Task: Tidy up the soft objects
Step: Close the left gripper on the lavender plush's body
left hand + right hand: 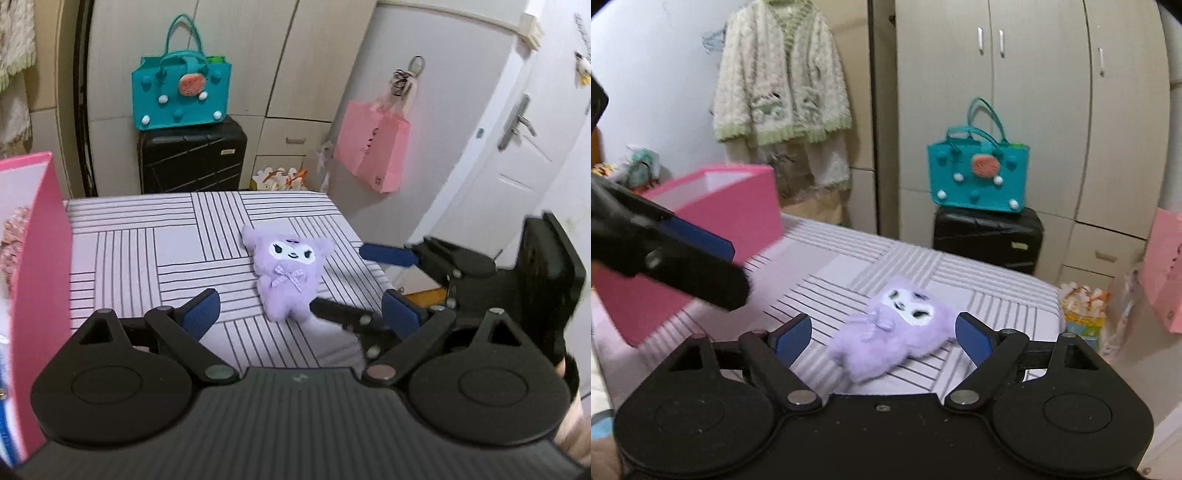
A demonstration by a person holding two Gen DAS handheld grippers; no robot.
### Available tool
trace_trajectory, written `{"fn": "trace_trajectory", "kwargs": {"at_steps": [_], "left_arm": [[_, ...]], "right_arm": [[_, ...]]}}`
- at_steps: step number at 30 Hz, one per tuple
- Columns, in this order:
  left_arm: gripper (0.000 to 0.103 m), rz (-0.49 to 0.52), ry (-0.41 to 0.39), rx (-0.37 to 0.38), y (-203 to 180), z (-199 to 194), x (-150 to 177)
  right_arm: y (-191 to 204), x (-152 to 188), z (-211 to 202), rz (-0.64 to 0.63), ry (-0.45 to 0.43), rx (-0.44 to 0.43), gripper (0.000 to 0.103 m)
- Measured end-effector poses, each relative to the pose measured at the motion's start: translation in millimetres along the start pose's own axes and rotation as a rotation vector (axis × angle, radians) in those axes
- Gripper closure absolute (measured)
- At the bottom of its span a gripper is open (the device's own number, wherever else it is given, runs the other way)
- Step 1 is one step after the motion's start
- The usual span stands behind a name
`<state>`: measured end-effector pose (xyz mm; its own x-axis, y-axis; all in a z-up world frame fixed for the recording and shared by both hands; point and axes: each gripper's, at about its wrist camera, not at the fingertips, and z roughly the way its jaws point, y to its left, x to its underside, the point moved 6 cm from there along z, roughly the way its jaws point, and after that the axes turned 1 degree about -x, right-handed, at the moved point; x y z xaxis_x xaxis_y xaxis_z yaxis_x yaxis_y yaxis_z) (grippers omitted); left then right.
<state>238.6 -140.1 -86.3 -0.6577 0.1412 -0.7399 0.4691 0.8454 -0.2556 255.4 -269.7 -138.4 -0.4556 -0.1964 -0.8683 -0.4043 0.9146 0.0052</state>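
Note:
A lilac plush toy (286,273) with a white face and a bow lies flat on the striped sheet (147,251). My left gripper (301,314) is open just short of it, with nothing between the pads. My right gripper (360,284) comes in from the right, its jaws wide on either side of the toy's edge. In the right wrist view the plush toy (890,328) lies between the pads of my open right gripper (882,321), which do not press it. One of my left gripper's fingers (701,273) crosses at the left.
An open pink box (40,277) (738,221) stands on the sheet's left side. Behind the bed stand a black suitcase (192,158) with a teal bag (181,92) on it and wardrobes. A pink paper bag (373,147) hangs by the door.

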Motion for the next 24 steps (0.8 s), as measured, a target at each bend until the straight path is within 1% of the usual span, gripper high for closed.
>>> {"fn": "trace_trajectory", "kwargs": {"at_steps": [2,4,7,8,9,11,12,13,16,18,21,24], "left_arm": [[0.010,-0.031,0.005,-0.011,2,16,-3],[0.010,-0.094,0.014,-0.024,7,32,-4],[0.011,-0.154,0.028,-0.007,12,52,-1],[0.013,-0.163,0.030,-0.007,13,59,-1],[0.017,-0.164,0.030,-0.012,13,64,0],[0.020,-0.162,0.036,-0.029,14,74,1],[0.021,-0.165,0.044,-0.039,14,79,2],[0.023,-0.172,0.053,-0.044,15,84,3],[0.027,-0.187,0.072,-0.027,15,94,6],[0.035,-0.189,0.077,-0.022,14,101,5],[0.039,-0.184,0.069,-0.024,15,110,1],[0.042,-0.181,0.068,-0.020,16,115,-1]], "right_arm": [[1,4,7,-0.009,0.047,0.009,0.012],[0,5,12,0.004,0.061,0.005,0.012],[1,10,24,0.002,0.091,0.025,0.011],[2,11,27,-0.009,0.103,0.038,0.011],[2,13,31,-0.025,0.112,0.059,0.011],[2,15,37,-0.047,0.119,0.092,0.011],[2,15,40,-0.043,0.121,0.093,0.011],[1,14,43,-0.031,0.122,0.079,0.011],[-2,13,48,0.015,0.117,0.056,0.011],[-4,15,52,0.028,0.119,0.043,0.011],[-5,20,58,0.019,0.135,0.043,0.010],[-6,19,59,0.025,0.126,0.033,0.010]]}}
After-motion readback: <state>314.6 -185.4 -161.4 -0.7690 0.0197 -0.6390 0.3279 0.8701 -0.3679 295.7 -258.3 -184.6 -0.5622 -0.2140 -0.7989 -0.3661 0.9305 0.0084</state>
